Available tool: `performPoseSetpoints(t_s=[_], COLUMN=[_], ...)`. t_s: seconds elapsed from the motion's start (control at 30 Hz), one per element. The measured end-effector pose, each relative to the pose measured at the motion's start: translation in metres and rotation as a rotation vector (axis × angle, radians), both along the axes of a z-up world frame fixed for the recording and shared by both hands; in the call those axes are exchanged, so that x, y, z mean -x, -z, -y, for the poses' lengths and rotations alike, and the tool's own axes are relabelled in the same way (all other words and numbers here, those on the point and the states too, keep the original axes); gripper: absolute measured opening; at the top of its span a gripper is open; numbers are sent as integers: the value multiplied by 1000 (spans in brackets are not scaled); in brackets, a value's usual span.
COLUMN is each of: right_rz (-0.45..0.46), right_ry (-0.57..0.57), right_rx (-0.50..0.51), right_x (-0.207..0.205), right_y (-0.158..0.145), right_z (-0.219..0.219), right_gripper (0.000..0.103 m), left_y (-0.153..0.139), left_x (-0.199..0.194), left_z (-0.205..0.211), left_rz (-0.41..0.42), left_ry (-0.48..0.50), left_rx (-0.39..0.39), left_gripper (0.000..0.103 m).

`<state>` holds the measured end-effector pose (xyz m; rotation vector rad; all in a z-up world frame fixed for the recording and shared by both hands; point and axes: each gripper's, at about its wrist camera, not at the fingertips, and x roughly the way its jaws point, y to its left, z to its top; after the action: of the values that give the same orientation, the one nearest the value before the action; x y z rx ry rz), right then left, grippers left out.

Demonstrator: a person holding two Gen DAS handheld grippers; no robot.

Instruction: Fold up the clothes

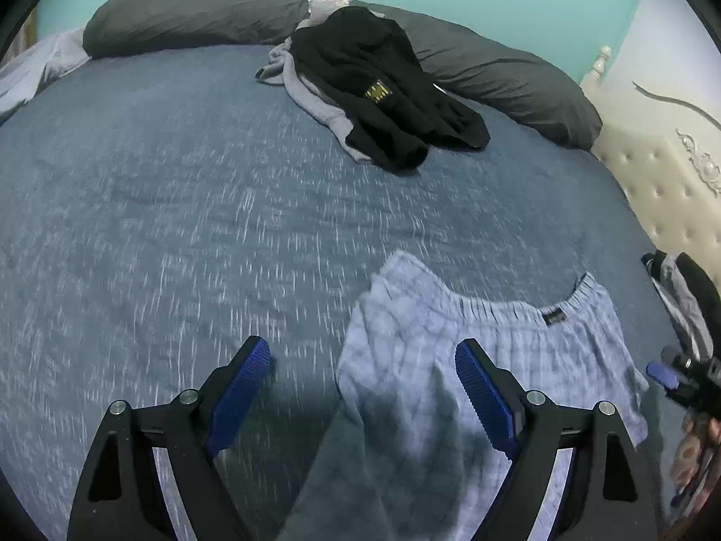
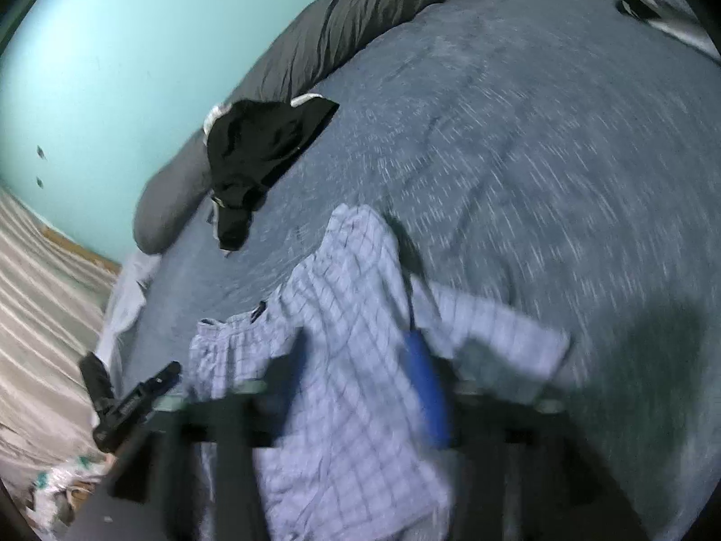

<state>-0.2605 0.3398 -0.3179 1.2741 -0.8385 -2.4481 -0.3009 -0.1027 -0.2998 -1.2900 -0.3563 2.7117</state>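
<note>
Jaws, left: left gripper [image 1: 362,387] is standing wide apart with nothing between the blue pads [image 1: 239,394]; the near edge of the checked shorts [image 1: 518,342] is lying in the gap and under the right-hand pad.
Jaws, right: right gripper [image 2: 360,387] is blurring badly in its own view; checked cloth is bunching up over the one blue pad that shows, which suggests a pinch, but I cannot tell whether the jaws are closed on it.
Shorts from left jaws: lying just ahead and off to the right, waistband on the far side, label showing.
Long axis: the waistband is running across the left jaws' line, left to right, one corner rising in a peak at the left end.
Nearer hand: both are at the shorts; the left one is over the leg edge, and the right one, seen small at the right rim of the left view, is sitting at the opposite side.
Coming move, as a judgement: it is turning on the left jaws reaching forward and right to the peaked corner.
Beyond the jaws: black garment [image 1: 387,85] is lying on a grey one [image 1: 315,103], well ahead, against the dark pillows [image 1: 518,76].
Bed [image 1: 157,180]: carrying everything.
Count: one pair of shorts, one black garment, one grey garment, two grippers.
</note>
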Motion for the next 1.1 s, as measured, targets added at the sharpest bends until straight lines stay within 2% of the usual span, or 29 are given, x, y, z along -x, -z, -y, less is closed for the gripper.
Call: performPoseSetpoints(t_s=[0.2,0.27,0.33,0.43,0.53,0.77,0.8,0.87,0.9,0.97,1.03,1.1], right_rz=[52,65,71,64,47,17,13,15,16,7,-4,-15], right_ry=[-46,-73,-96,-125,-176,-310,-331,-365,-378,-397,-408,-401], right_rx=[-132,-152,-213,-278,-262,-326,-351,-388,-401,-439,-473,-475], right_x=[64,81,95,103,97,93,93,94,94,92,89,87], right_y=[-2,-1,1,2,0,-1,0,6,9,13,16,15], right_z=[3,11,25,44,63,114,121,135,140,149,154,153], right_gripper=[62,62,62,58,56,55,53,41,38,24,14,9], left_y=[8,11,15,21,21,18,18,17,17,16,16,16], left_x=[7,6,6,6,5,3,3,2,2,2,3,3], left_z=[1,1,1,1,1,6,6,6,6,7,8,9], left_rz=[10,18,26,38,36,28,28,27,26,24,24,25], left_ry=[-7,-7,-6,-5,-3,-22,-22,-21,-21,-20,-22,-25], left_rx=[1,4,7,11,9,-13,-15,-18,-20,-23,-26,-31], left_gripper=[88,88,88,88,88,88,88,88,88,88,88,88])
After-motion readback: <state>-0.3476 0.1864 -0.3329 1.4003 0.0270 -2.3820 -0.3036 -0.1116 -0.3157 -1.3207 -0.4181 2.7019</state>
